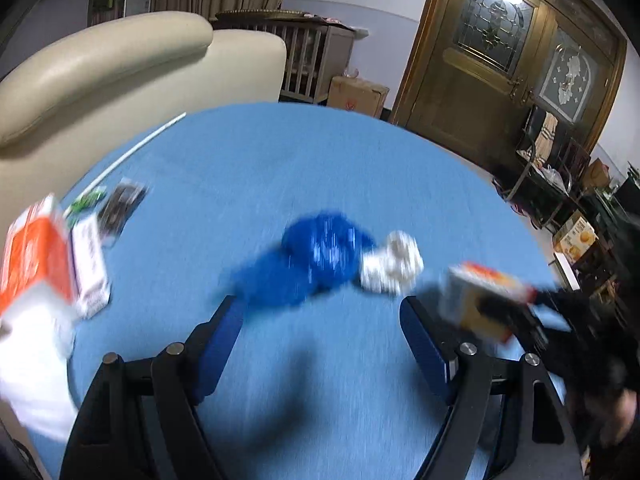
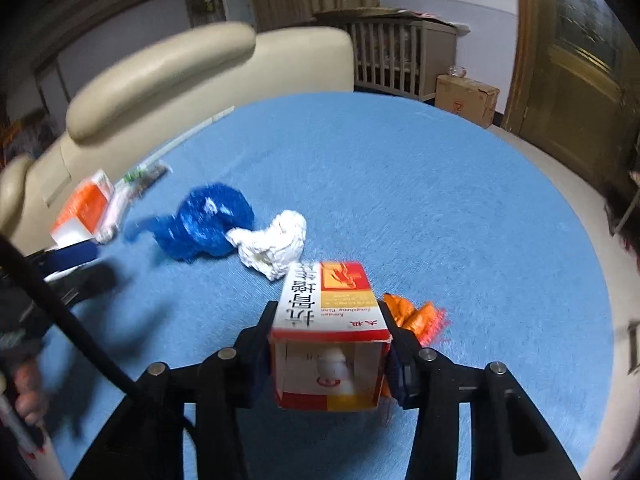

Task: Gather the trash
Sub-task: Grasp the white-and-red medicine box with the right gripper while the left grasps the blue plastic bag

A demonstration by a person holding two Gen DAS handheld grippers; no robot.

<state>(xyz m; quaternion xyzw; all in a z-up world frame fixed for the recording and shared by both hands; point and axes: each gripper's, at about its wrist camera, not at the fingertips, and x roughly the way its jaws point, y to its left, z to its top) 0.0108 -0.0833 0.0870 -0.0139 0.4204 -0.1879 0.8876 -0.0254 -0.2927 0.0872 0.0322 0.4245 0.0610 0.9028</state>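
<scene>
Right gripper (image 2: 328, 354), nearest: both fingers pinch the sides of a red, white and yellow medicine box (image 2: 328, 320), open end toward the camera, held above the blue table (image 2: 440, 200). Just beside it to the right, an orange wrapper (image 2: 416, 314) lies on the cloth. Left gripper (image 1: 320, 320): jaws spread wide, nothing between them. Beyond, mid-table, a crumpled white tissue (image 2: 272, 244) touches a blue plastic bag (image 2: 208, 224). Farther, at the table's left edge, an orange-and-white carton (image 2: 84, 208) with small packets beside it, blurred. A cream sofa (image 2: 168, 68) stands behind.
</scene>
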